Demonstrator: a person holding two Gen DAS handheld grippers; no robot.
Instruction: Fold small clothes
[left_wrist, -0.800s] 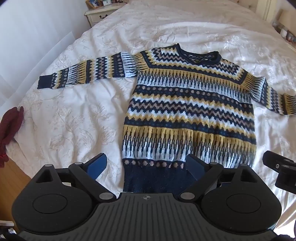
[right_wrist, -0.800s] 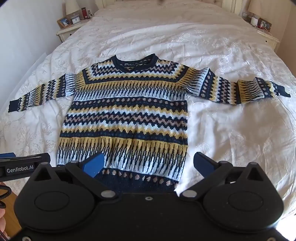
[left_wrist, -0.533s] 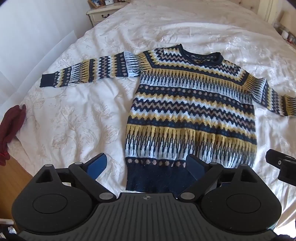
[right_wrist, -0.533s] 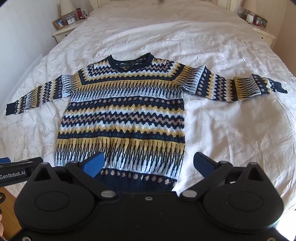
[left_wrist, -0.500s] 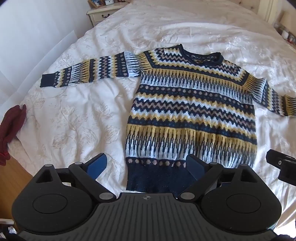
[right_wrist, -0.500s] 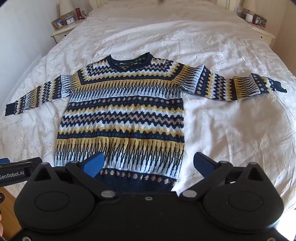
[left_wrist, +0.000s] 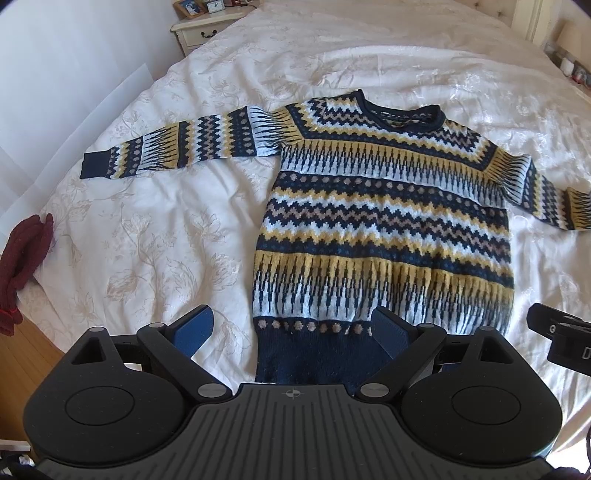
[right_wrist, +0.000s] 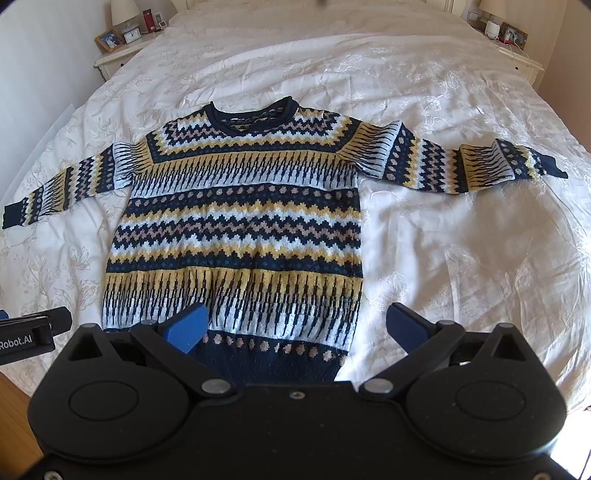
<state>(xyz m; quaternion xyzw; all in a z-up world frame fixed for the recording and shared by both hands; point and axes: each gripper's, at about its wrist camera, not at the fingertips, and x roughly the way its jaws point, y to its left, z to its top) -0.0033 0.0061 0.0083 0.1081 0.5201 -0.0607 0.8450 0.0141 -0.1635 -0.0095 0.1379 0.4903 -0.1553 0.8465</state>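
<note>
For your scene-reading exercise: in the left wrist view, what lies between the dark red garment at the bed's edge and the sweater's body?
Only bare white bedspread lies between the dark red garment and the sweater, as the left wrist view shows.

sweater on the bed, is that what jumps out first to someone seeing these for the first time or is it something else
Yes: the patterned sweater lies flat, front up, in the middle of the white bedspread, both sleeves stretched out sideways. Next come the two open grippers, left and right, hovering at its navy hem. A dark red cloth hangs at the bed's left edge.
</note>
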